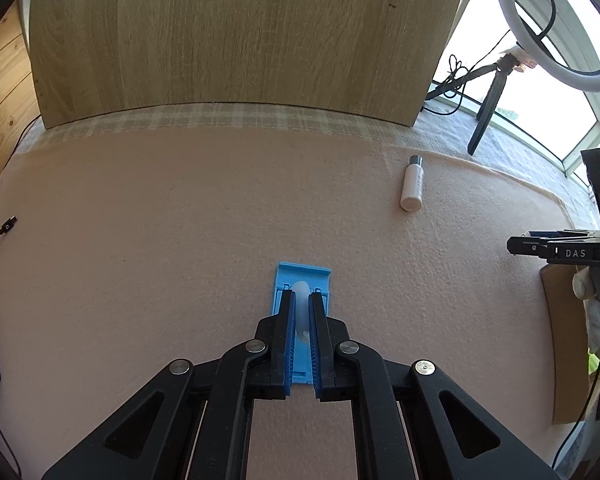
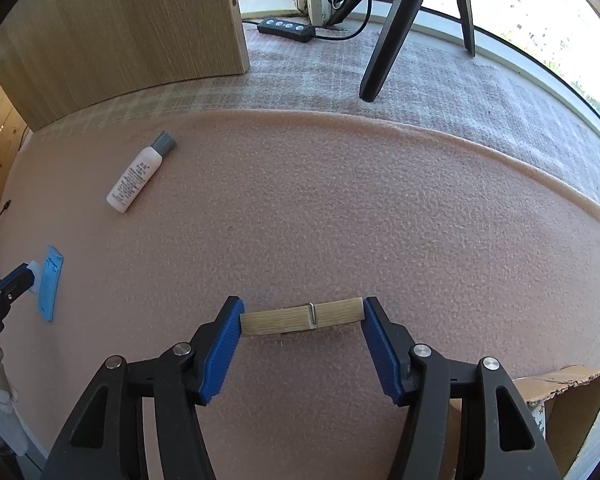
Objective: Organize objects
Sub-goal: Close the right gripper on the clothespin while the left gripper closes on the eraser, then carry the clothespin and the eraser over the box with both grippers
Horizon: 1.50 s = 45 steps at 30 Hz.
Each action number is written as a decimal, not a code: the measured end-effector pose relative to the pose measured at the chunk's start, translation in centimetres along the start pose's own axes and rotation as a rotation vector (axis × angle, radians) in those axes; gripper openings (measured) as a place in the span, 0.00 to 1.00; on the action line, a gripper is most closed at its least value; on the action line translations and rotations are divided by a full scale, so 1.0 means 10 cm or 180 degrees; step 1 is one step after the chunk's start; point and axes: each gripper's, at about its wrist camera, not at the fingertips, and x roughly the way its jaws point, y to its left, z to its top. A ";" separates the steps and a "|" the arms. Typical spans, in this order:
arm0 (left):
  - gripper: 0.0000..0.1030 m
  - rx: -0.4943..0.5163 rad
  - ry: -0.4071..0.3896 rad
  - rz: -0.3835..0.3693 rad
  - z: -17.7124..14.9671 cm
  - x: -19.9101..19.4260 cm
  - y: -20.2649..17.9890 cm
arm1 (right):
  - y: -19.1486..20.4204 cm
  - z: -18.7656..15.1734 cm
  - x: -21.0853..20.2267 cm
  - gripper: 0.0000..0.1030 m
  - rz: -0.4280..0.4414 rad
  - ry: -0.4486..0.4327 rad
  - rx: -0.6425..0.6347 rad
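Where left tongs (image 1: 301, 300) clamp, blue piece's (image 1: 302, 276) whitish knob (image 1: 301, 292) blurs.

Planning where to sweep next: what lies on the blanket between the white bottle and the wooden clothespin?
Nothing: in the right wrist view, only bare pink blanket separates the white bottle from the wooden clothespin.

The left gripper (image 1: 301, 300), black-armed with blue ribbed pads, points steeply downward, its jaws pinched nearly together on a small translucent white piece (image 1: 301, 312). The right gripper (image 2: 302, 312) also points steeply down, jaws half spread, clamping a wooden clothespin (image 2: 302, 317) end to end.
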 end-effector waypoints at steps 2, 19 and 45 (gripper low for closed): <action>0.06 0.0023 -0.0040 -0.0019 0.00 -0.08 -0.03 | -0.01 -0.02 -0.09 0.55 0.0065 -0.0056 0.0022; 0.06 0.0440 -0.0362 -0.0534 0.01 -0.70 -1.10 | -0.15 -0.75 -1.28 0.55 0.0371 -0.0793 0.0195; 0.06 0.1466 0.0150 -0.1445 -0.88 -0.60 -3.70 | -1.42 -2.44 -1.59 0.55 0.0241 -0.0948 0.1025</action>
